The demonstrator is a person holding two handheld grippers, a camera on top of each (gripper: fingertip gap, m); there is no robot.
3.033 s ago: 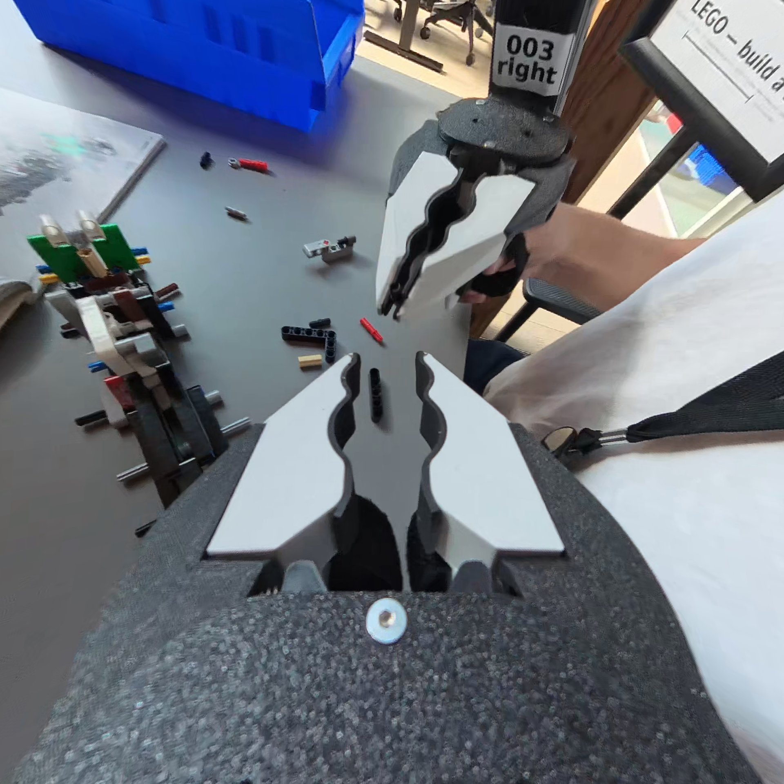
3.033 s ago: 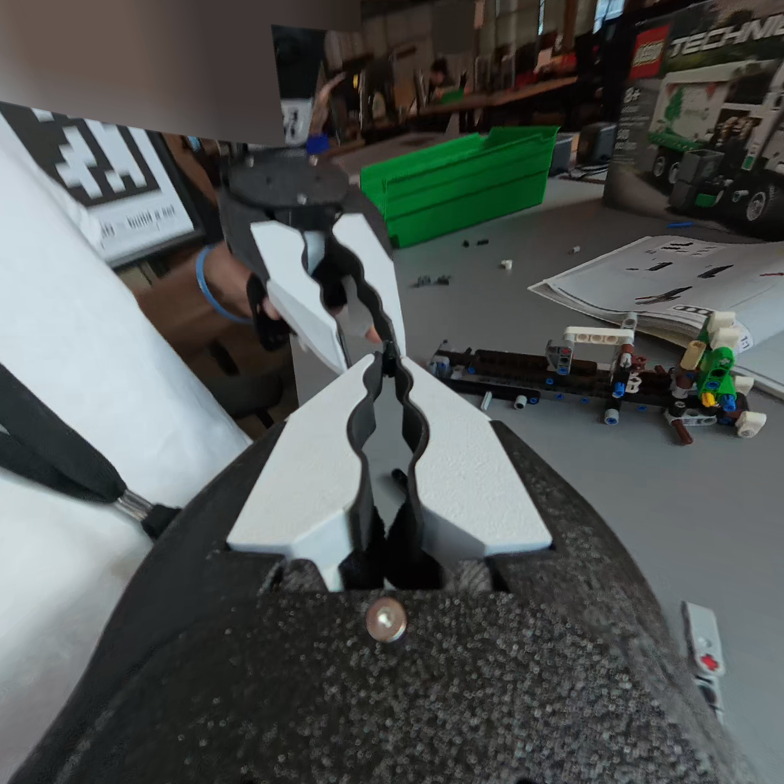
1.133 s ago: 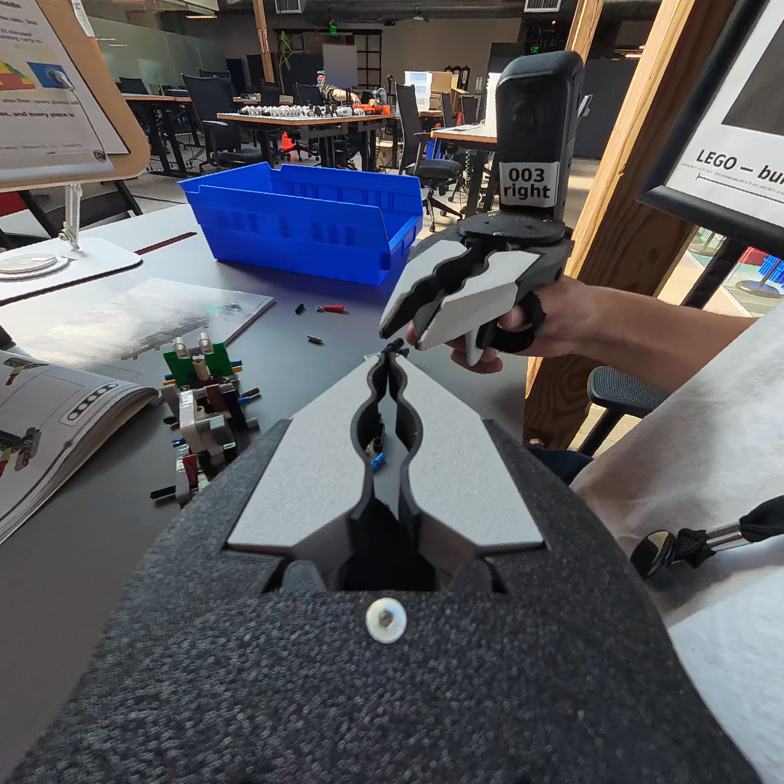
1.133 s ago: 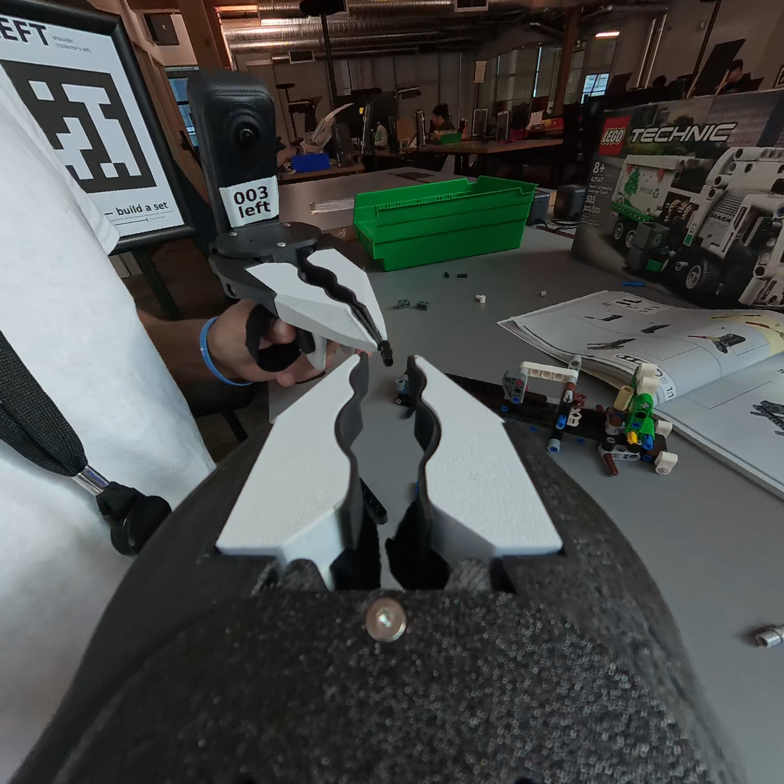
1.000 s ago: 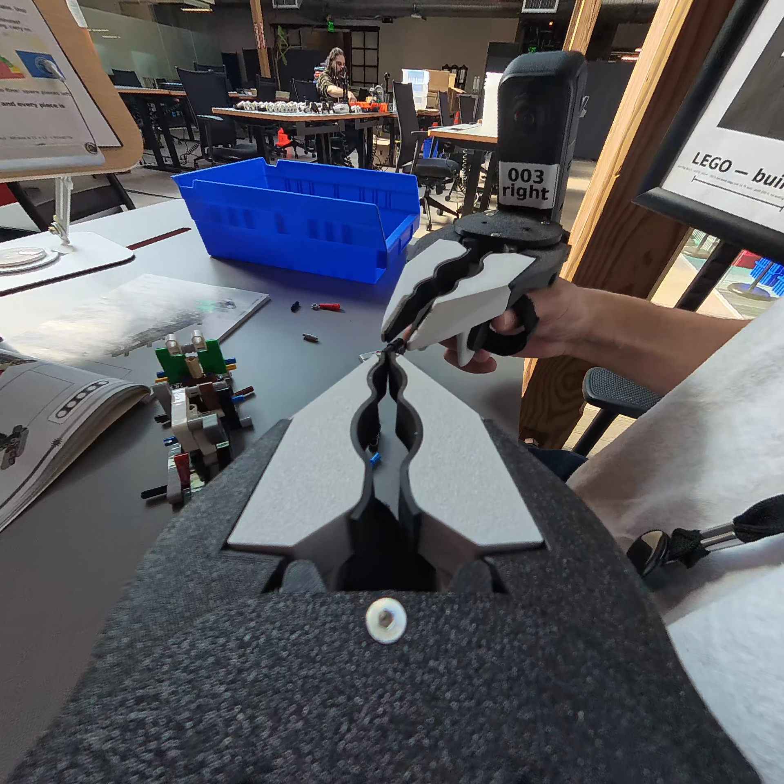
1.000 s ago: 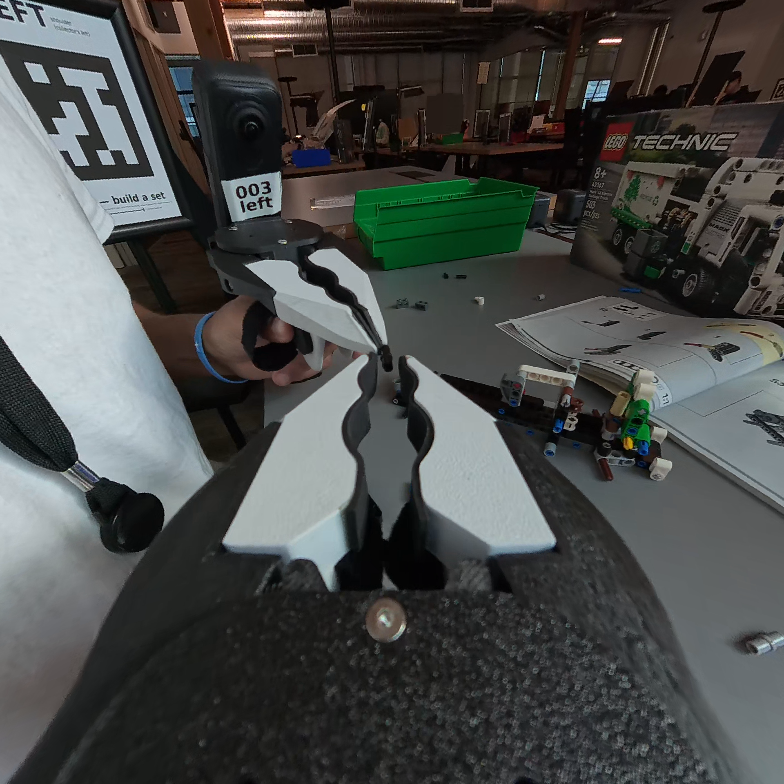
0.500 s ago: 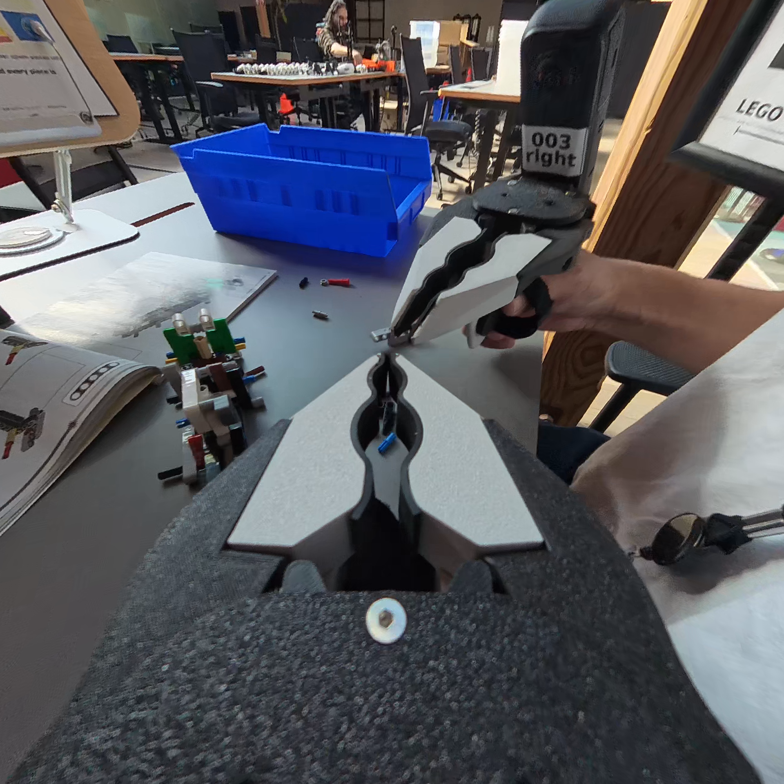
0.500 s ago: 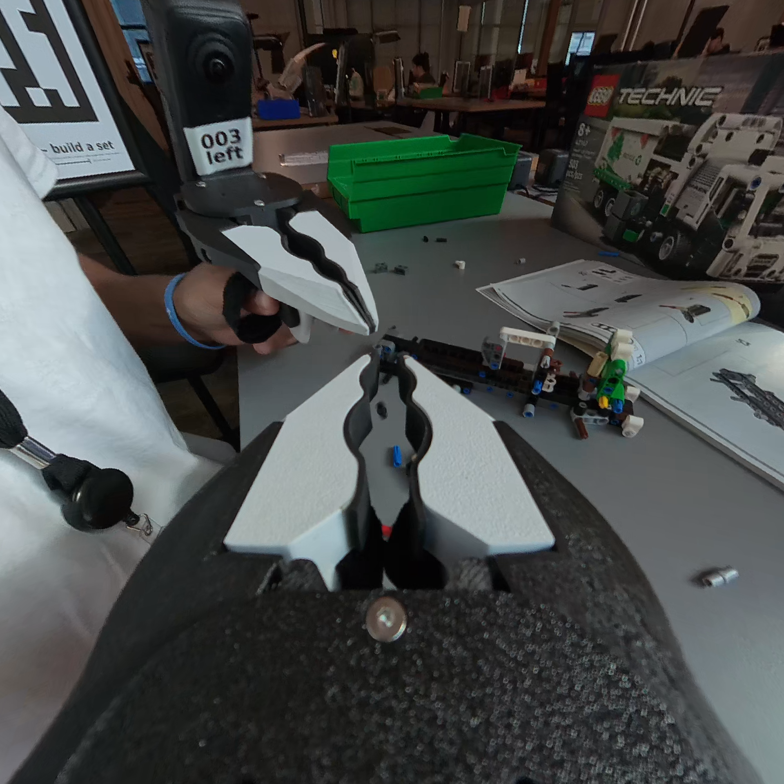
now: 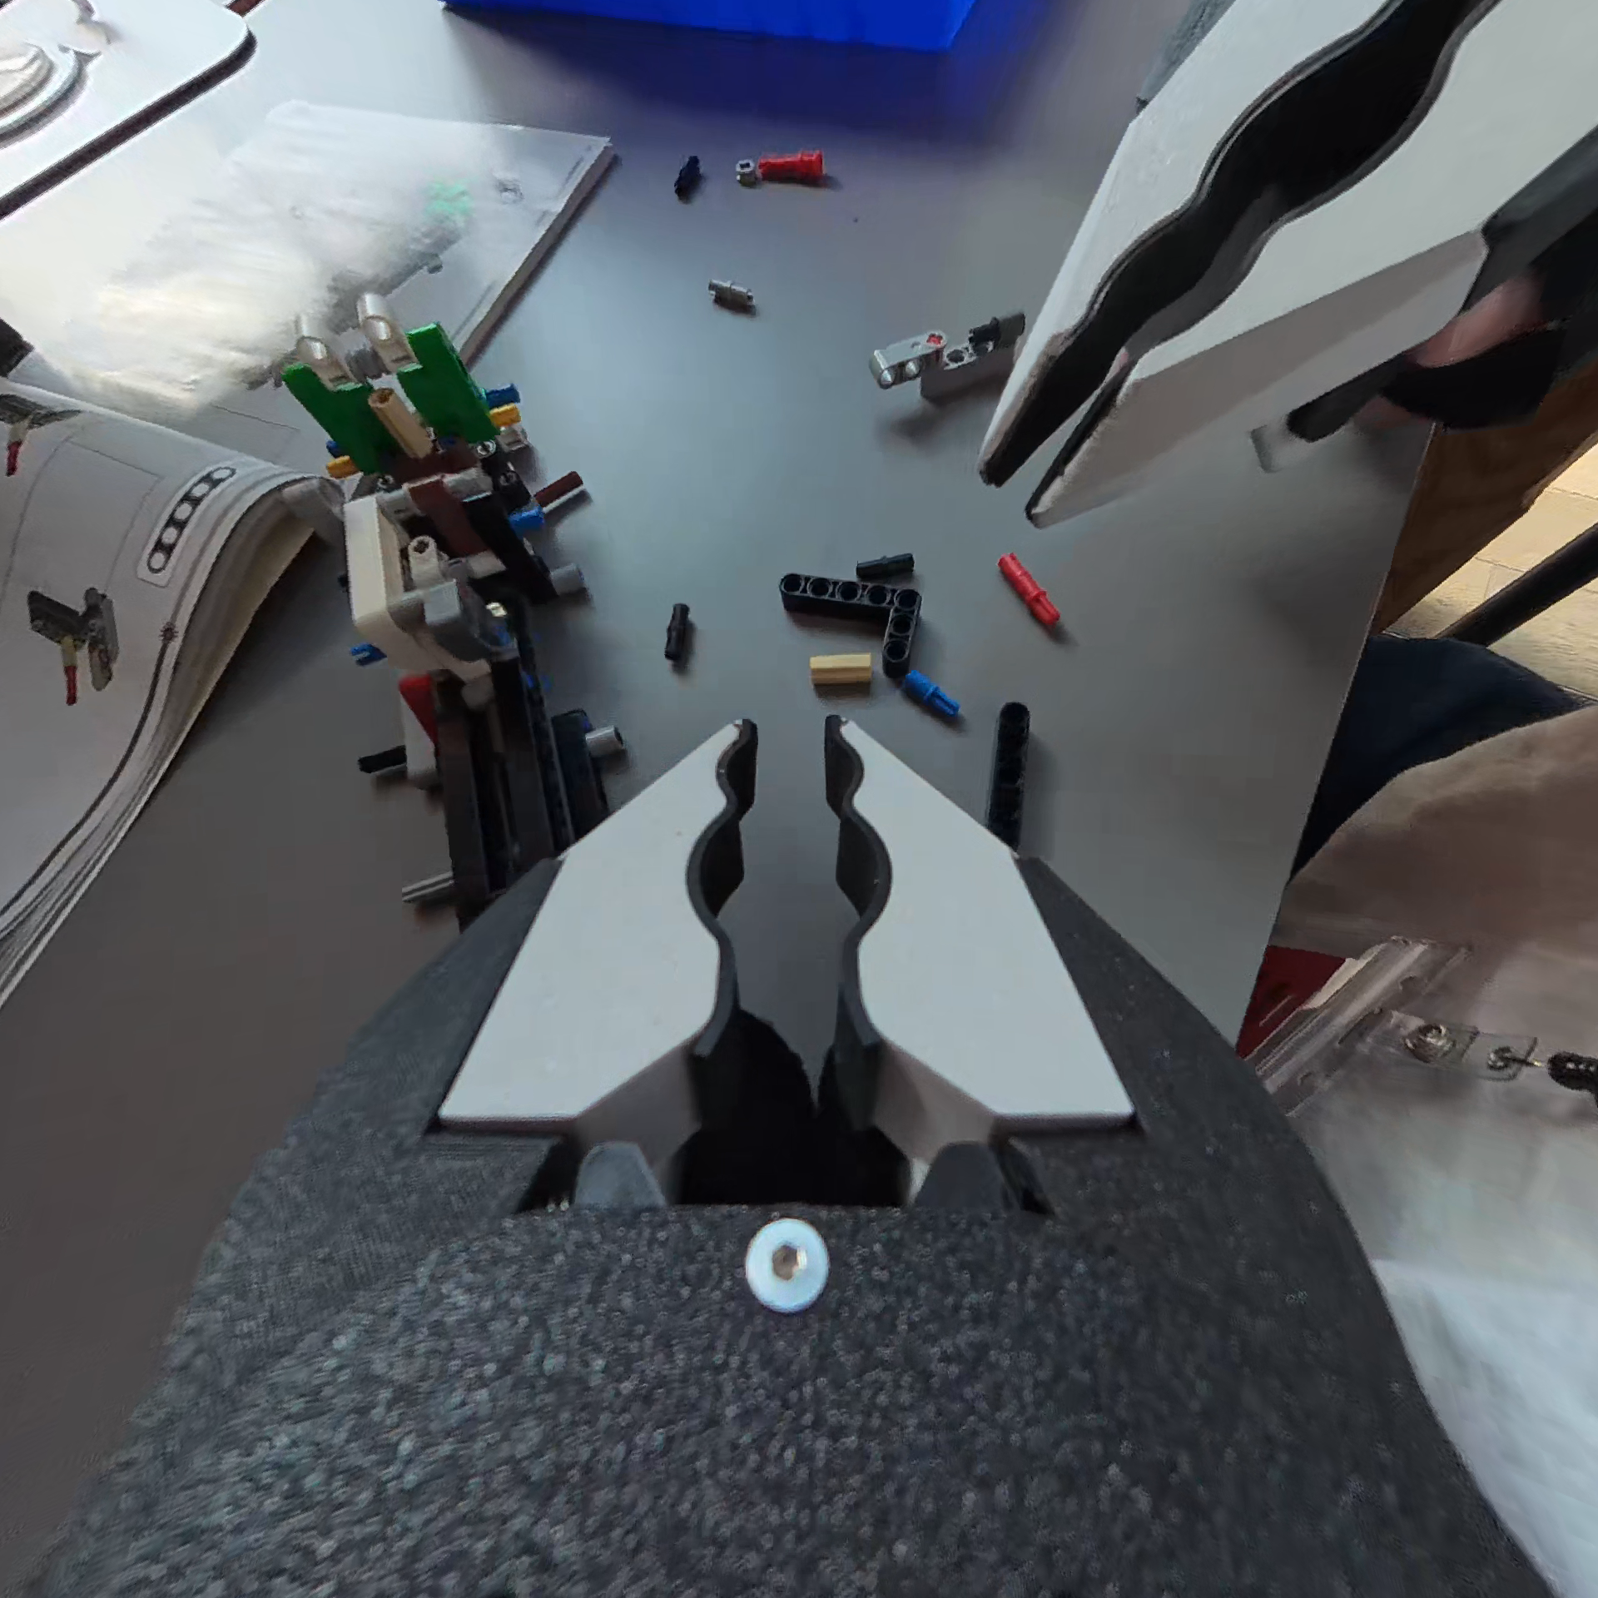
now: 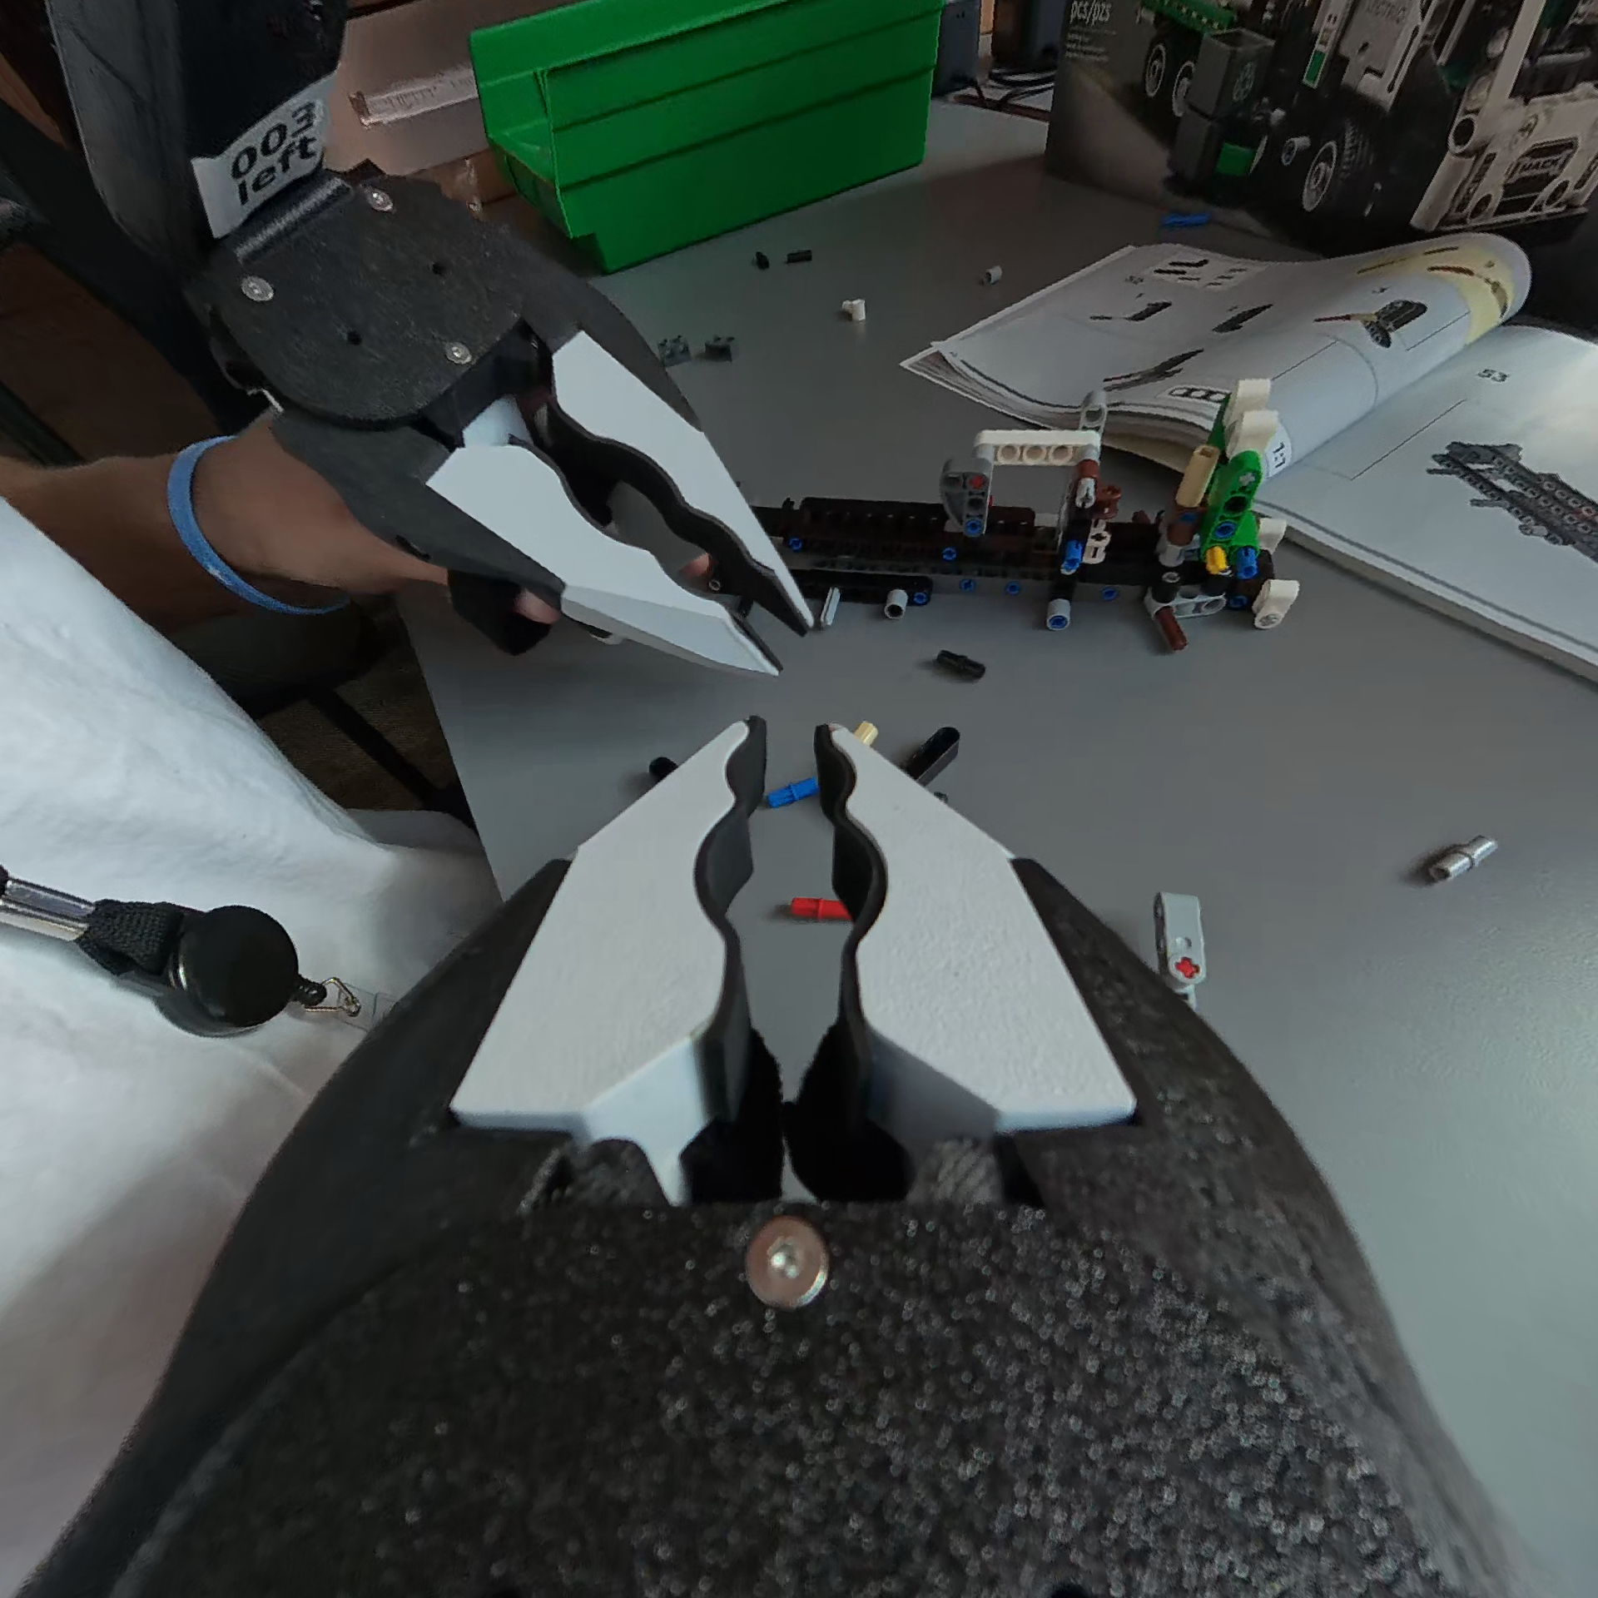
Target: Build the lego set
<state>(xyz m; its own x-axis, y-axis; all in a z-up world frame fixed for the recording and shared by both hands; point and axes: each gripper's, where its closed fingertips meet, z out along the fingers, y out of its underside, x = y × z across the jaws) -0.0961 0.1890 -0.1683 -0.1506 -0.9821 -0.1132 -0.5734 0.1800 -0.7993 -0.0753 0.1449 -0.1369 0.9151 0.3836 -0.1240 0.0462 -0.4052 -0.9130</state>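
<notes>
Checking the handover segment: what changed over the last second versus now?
The left gripper, shut on a small black piece a second ago, is now open and empty. Both it and the right gripper, also open, have tipped down toward the table. A blue pin now lies among the loose parts. The partial build and manual are unchanged.

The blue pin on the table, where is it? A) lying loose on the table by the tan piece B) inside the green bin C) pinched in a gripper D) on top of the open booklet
A: the blue pin lies loose on the table, just right of the tan piece, and no gripper touches it.
</notes>
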